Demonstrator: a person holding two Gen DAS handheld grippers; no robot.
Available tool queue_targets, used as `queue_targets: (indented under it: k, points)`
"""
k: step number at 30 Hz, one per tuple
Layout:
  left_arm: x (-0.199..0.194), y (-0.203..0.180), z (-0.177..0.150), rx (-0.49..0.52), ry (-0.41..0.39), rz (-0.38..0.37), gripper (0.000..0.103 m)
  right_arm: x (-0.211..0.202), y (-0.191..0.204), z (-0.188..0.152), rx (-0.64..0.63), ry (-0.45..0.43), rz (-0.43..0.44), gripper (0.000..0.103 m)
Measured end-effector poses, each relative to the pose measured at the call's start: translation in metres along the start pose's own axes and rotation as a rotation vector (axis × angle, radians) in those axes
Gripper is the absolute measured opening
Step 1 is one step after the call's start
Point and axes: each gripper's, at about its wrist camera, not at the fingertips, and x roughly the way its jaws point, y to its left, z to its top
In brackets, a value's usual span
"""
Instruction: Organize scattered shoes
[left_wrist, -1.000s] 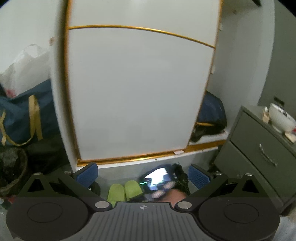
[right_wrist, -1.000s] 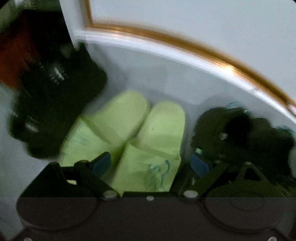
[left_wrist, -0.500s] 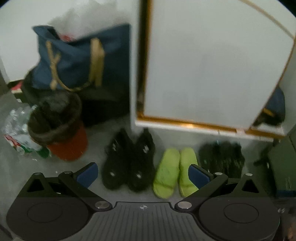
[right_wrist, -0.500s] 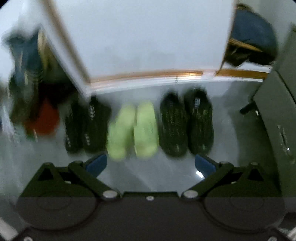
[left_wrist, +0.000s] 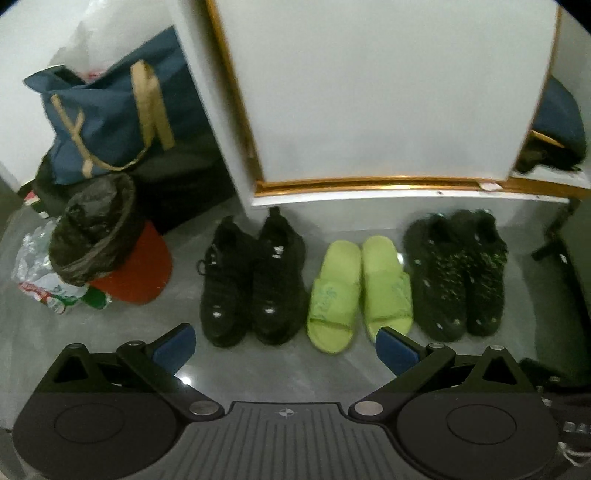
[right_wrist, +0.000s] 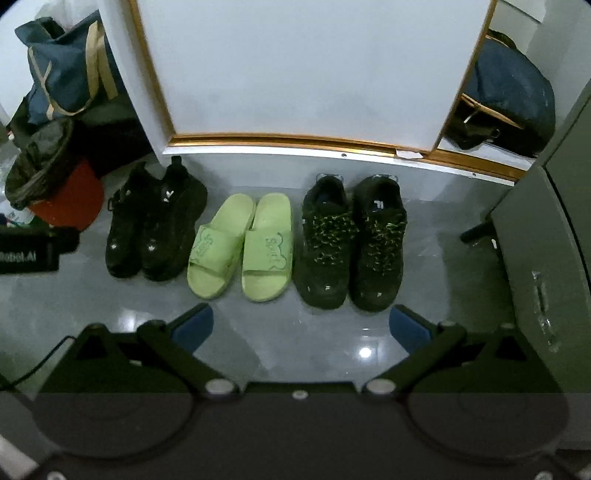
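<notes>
Left wrist view first: the left gripper (left_wrist: 284, 345) hangs above the glossy grey floor (left_wrist: 258, 373), jaws spread wide and holding nothing. Along the base of the white gold-trimmed cabinet (left_wrist: 369, 110) sit three pairs in a row: black lace-up sneakers (left_wrist: 251, 277), lime-green foam slides (left_wrist: 360, 291) and dark sneakers with speckled laces (left_wrist: 458, 277). Each pair stands side by side, toes towards the camera. Off at the floor's left edge, a red bin lined with a black bag (left_wrist: 99, 240) stands below a navy tote bag with tan straps (left_wrist: 110, 110); what the bin holds I cannot tell.

Over to the right wrist view: the right gripper (right_wrist: 301, 325) is likewise wide apart and empty, well back from the shoes. Same row here, black lace-up sneakers (right_wrist: 155, 229), lime-green foam slides (right_wrist: 242, 245), speckled-lace sneakers (right_wrist: 352, 243), with a grey metal drawer cabinet (right_wrist: 546, 240) at the right.

My read: the lining-up looks essentially done. To finish well, check heels against the cabinet base; the left slide angles slightly, so a light nudge could square it.
</notes>
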Motion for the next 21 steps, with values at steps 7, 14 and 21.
queue_targets:
  k: [7, 14, 21]
  points:
    - [0.004, -0.007, -0.001, 0.036, 0.027, -0.036, 0.103, 0.013, 0.004, -0.007, -0.028, 0.053, -0.018, 0.103]
    - [0.009, -0.016, -0.003, 0.062, 0.05, -0.069, 0.103, 0.015, 0.004, -0.012, -0.026, 0.07, -0.01, 0.103]
    - [0.012, -0.016, -0.002, 0.075, 0.054, -0.052, 0.102, 0.012, 0.006, -0.015, -0.022, 0.059, 0.003, 0.103]
